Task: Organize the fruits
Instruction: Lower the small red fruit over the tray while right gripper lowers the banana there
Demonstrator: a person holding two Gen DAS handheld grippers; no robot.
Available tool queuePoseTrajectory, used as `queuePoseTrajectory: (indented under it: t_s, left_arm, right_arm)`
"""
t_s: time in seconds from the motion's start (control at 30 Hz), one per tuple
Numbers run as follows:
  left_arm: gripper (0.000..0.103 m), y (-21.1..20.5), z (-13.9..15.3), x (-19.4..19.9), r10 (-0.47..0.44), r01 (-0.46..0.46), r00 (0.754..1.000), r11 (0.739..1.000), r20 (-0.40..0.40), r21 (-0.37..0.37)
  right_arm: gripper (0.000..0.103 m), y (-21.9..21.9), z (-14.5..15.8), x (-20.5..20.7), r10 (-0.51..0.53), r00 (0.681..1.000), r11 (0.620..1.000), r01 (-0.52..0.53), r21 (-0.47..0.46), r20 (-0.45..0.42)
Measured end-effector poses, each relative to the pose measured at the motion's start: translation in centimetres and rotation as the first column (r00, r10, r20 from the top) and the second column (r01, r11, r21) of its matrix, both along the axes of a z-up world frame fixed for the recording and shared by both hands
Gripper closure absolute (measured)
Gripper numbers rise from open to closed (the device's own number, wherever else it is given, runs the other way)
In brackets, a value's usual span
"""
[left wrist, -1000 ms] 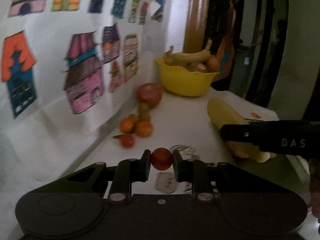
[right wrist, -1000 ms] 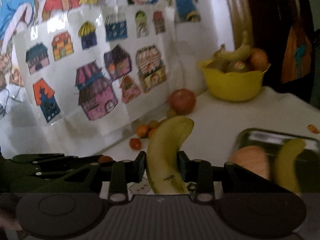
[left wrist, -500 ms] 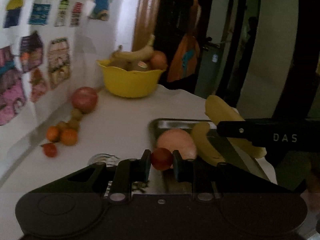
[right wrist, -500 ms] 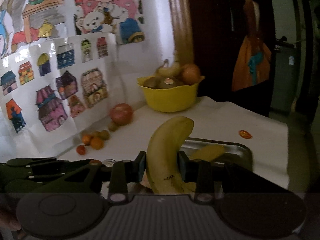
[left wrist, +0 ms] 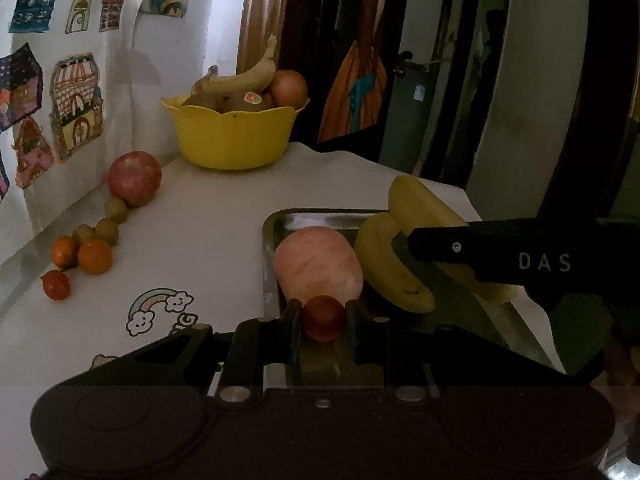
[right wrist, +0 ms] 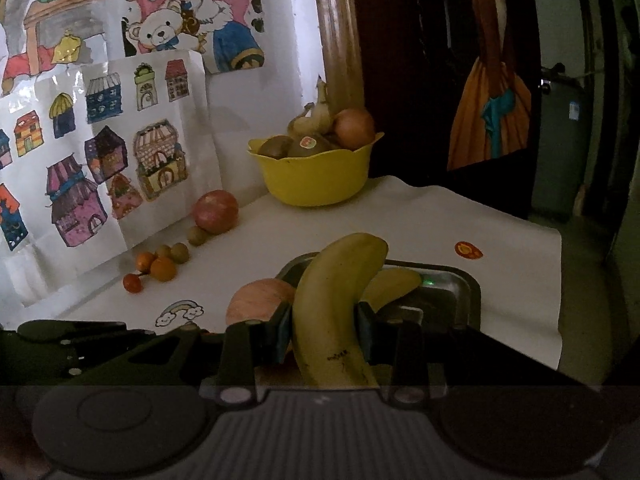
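Observation:
My left gripper [left wrist: 323,324] is shut on a small red tomato [left wrist: 323,317] and holds it over the near end of a metal tray [left wrist: 320,216]. In the tray lie a pale pink apple [left wrist: 318,264] and a banana [left wrist: 388,272]. My right gripper [right wrist: 325,332] is shut on a second banana [right wrist: 332,300], held above the tray [right wrist: 460,284]. It shows in the left wrist view [left wrist: 424,204] to the right. The tray apple [right wrist: 260,300] and tray banana [right wrist: 394,282] show behind it.
A yellow bowl [left wrist: 234,136] of fruit stands at the table's far end. A red apple [left wrist: 134,178], small green fruits [left wrist: 106,228], oranges [left wrist: 94,256] and a red tomato [left wrist: 56,285] lie along the picture-covered wall. The table drops off at the right, by a dark doorway.
Both grippers have swung right, from the loose fruit by the wall to over the metal tray. Each has kept its fruit.

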State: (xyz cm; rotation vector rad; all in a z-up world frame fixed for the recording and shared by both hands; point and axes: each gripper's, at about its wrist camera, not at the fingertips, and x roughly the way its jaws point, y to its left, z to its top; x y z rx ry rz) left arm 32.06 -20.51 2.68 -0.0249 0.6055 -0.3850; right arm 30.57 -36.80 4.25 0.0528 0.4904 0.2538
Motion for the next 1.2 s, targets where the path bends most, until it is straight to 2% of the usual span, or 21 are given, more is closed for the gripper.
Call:
queuePoseTrajectory:
  t_s: [0.7, 1.2]
  left_arm:
    - [0.079, -0.9, -1.2, 1.0, -0.002, 0.002, 1.000, 1.000, -0.014, 0.024]
    - [0.078, -1.4, -2.1, 1.7, 0.000, 0.001, 0.999, 1.000, -0.035, 0.030]
  right_arm:
    - [0.065, -0.9, -1.7, 3.5, -0.022, 0.999, 1.000, 0.022, 0.017, -0.030]
    - [0.065, -0.7, -2.8, 4.6, -0.033, 0.999, 0.999, 0.033, 0.001, -0.017]
